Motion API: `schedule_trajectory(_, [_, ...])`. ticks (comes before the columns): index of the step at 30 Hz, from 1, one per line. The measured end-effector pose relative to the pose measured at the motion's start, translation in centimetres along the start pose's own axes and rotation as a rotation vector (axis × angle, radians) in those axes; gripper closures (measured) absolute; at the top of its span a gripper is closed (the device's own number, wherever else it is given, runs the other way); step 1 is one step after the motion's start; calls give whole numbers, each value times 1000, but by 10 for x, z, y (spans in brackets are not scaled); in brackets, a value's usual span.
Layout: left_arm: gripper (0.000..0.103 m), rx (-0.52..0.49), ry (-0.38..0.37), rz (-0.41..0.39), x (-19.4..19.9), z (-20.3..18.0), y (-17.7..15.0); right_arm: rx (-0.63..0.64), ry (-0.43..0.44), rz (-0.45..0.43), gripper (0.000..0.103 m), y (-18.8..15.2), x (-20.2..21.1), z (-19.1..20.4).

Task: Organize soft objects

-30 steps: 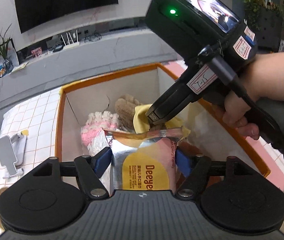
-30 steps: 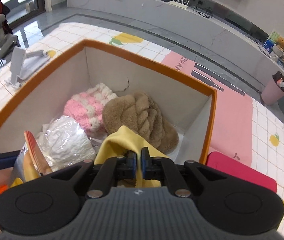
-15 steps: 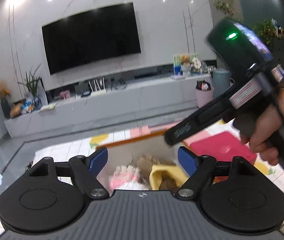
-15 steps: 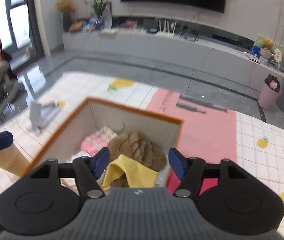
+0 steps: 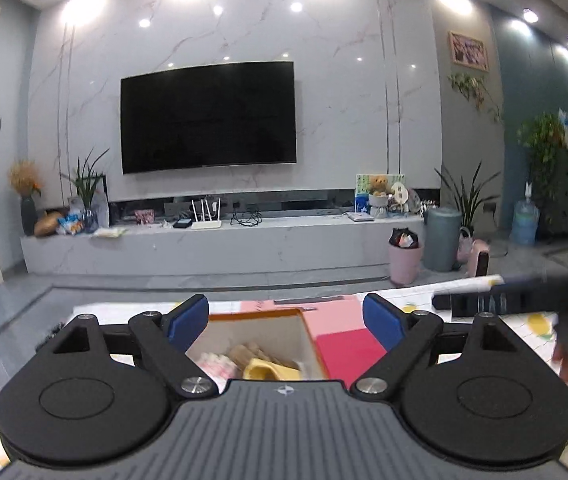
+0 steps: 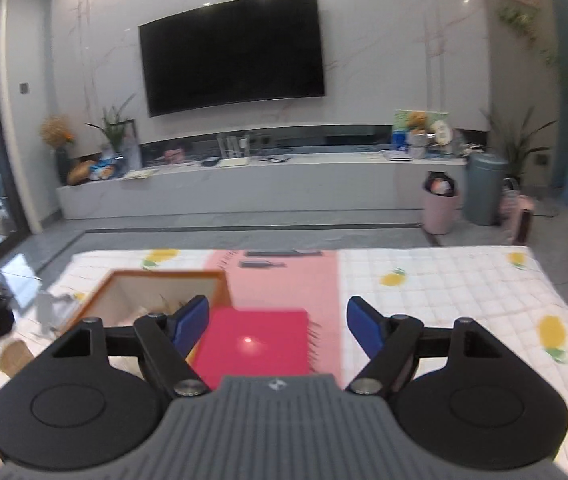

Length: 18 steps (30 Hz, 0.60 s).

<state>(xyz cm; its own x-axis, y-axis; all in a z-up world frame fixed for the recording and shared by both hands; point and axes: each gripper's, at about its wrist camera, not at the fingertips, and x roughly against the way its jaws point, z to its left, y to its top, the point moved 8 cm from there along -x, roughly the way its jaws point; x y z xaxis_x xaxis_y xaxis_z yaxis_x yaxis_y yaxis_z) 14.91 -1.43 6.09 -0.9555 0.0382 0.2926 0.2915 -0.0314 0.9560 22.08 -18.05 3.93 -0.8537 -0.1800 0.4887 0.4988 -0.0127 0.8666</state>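
Soft items sit inside the orange-rimmed, white-walled fabric storage box point(image 5: 260, 314): a folded yellow cloth point(image 5: 266, 370), a tan braided plush piece point(image 5: 250, 352) just behind it, and a pink-and-white knitted item point(image 5: 216, 362) beside them toward the box's near-left corner. The left wrist view shows only the upper part of the contents; the rest is hidden by the gripper body.

Key relation: the box lies below and ahead of the left gripper point(image 5: 285, 318), framed between its blue pads. From the right gripper point(image 6: 276, 320) the same box point(image 6: 164, 276) lies off to the left, beyond its left finger. The left hand is therefore judged the nearer to the box. The box's long axis cannot be told from here.

Left gripper: jaws spread wide, have just been opening further, nothing between them. Right gripper: jaws likewise apart, just been opening, nothing gripped. Directly under the right gripper is a flat, matte red rectangular pad point(image 6: 254, 344), touching the box's side wall or just beside it; which one is unclear.

Box and pad rest on a quilted white mat with yellow lemon prints point(image 6: 443, 288) and a pink panel point(image 6: 284, 280). Mat texture is padded and gridded; the cloth is smooth, the plush ribbed, the knit fluffy.

Judgement: soft items near the box appear stowed; no loose one shows on the mat.
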Motion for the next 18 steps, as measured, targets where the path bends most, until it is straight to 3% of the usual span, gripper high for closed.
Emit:
schedule_trajectory(3, [1,11,18,-6,5,-2,-12,40,2,-11,27,-29,16,5])
schedule_trajectory(8, [1,32,24,17,3,-3,-36,59,77,3,25,-68,33,23])
schedule_trajectory(12, [1,103,-21,70,1,2,-55,81,80,-9,25,-88,35,31])
schedule_trajectory(18, [1,103,-13,108,-4,2,-76,133,58,-7,25,-110,25,34])
